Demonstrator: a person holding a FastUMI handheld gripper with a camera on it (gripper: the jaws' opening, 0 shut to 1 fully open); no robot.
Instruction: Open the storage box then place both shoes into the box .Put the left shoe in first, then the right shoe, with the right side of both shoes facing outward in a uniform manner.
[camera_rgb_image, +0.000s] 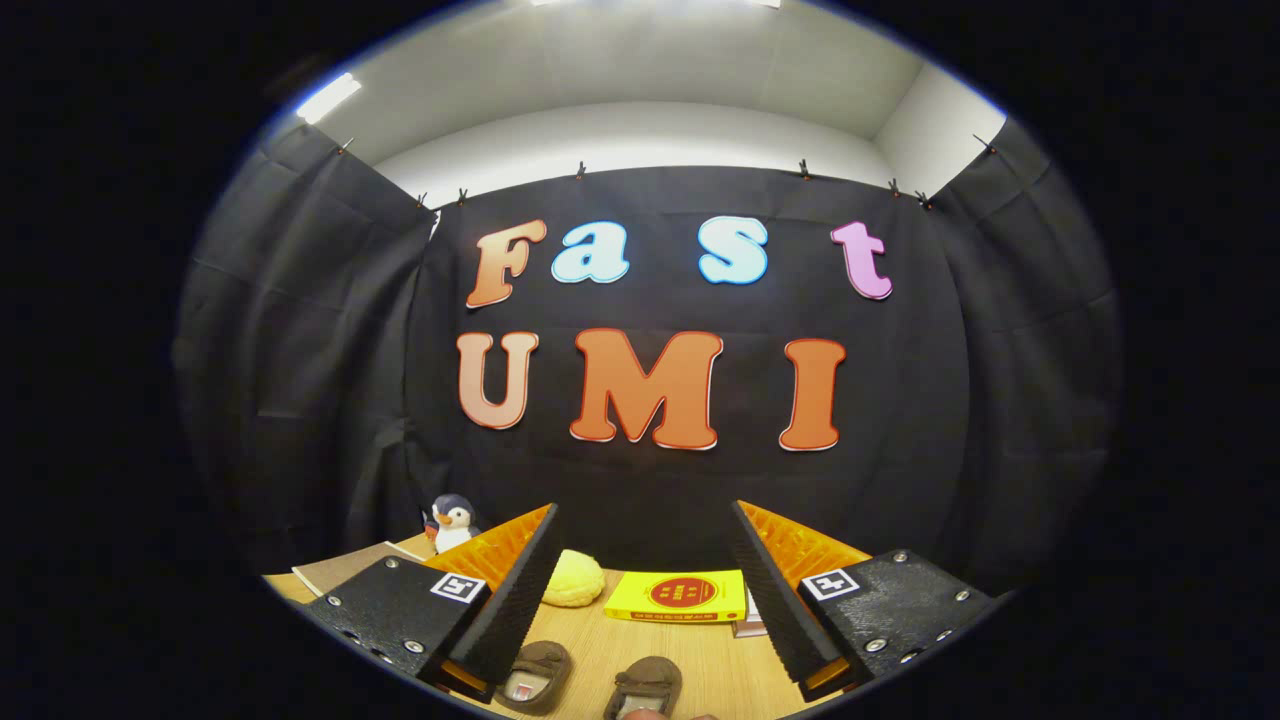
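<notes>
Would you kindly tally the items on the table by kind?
Brown shoes: 2
Yellow box: 1
Yellow bun-shaped thing: 1
Penguin plush toy: 1
Notebook: 1
Total: 6
The hand-held gripper is open above them.

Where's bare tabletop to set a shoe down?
Bare wood lies between the open gripper fingers, bordered by the yellow box beyond and two brown shoes below. Crowded around the yellow bun and penguin toy.
</notes>
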